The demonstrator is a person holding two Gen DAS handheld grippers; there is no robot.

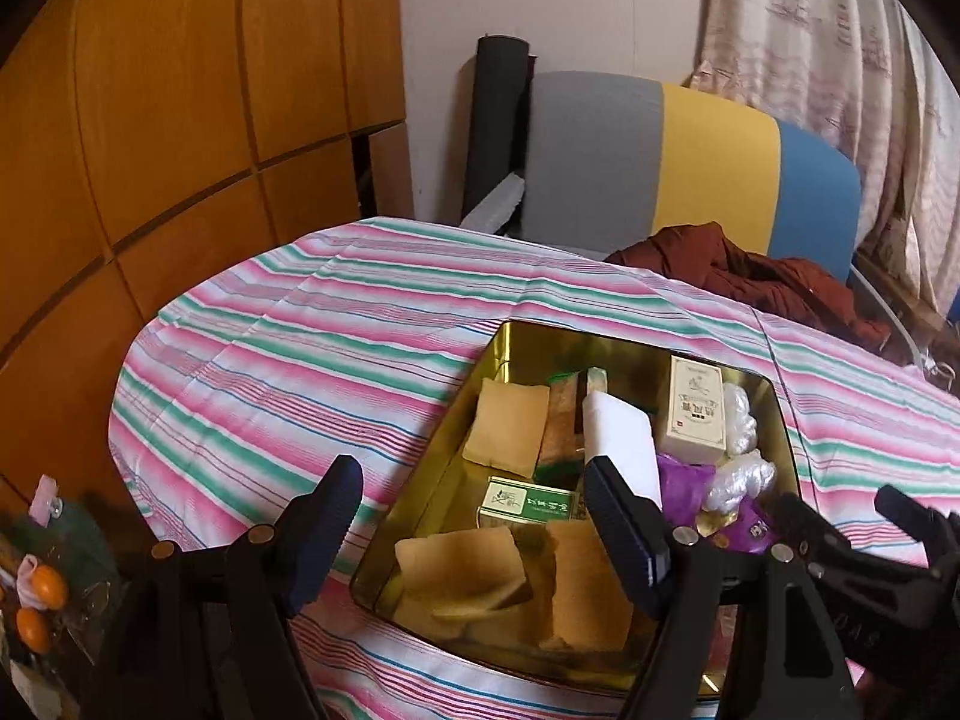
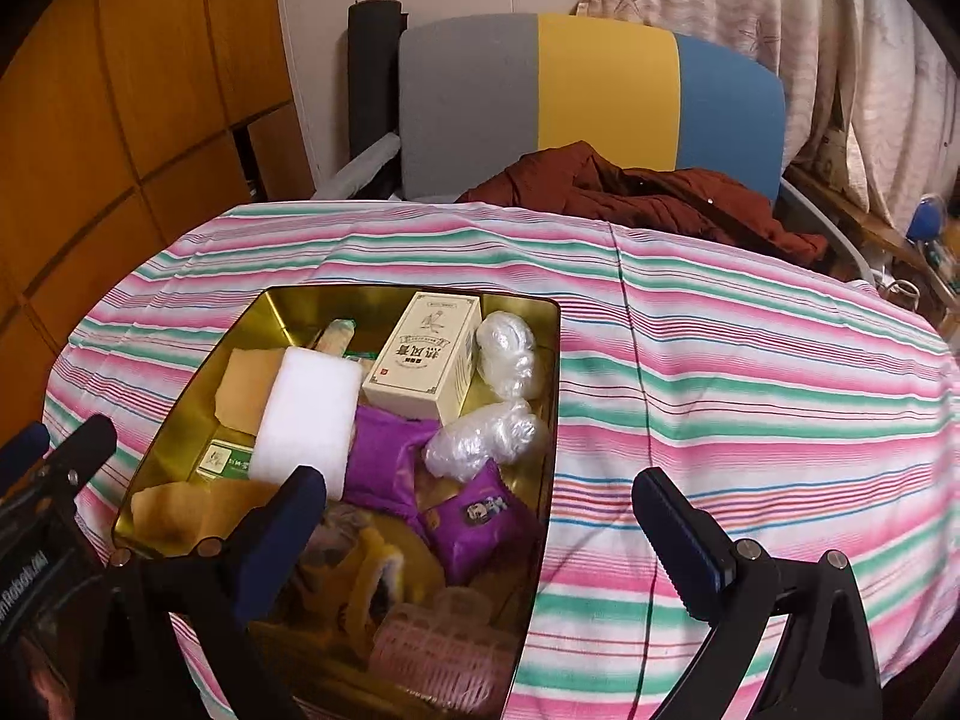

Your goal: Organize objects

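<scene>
A gold metal tin (image 1: 522, 336) (image 2: 282, 306) sits on the striped tablecloth, filled with small things: a white foam block (image 1: 618, 432) (image 2: 312, 414), a cream box (image 1: 696, 408) (image 2: 429, 354), a green box (image 1: 528, 504), tan cloth pieces (image 1: 510, 426), purple packets (image 2: 474, 516), clear plastic wads (image 2: 507, 348) and pink hair rollers (image 2: 438, 642). My left gripper (image 1: 474, 534) is open and empty over the tin's near left side. My right gripper (image 2: 480, 534) is open and empty, straddling the tin's right wall. The right gripper also shows in the left wrist view (image 1: 840, 516).
The striped tablecloth (image 2: 750, 372) covers the table. A grey, yellow and blue chair (image 2: 588, 96) with a dark red jacket (image 2: 648, 192) stands behind it. Wooden cabinets (image 1: 150, 120) are at left, a curtain (image 2: 810, 30) at right. A bag with orange items (image 1: 36, 600) is at the left edge.
</scene>
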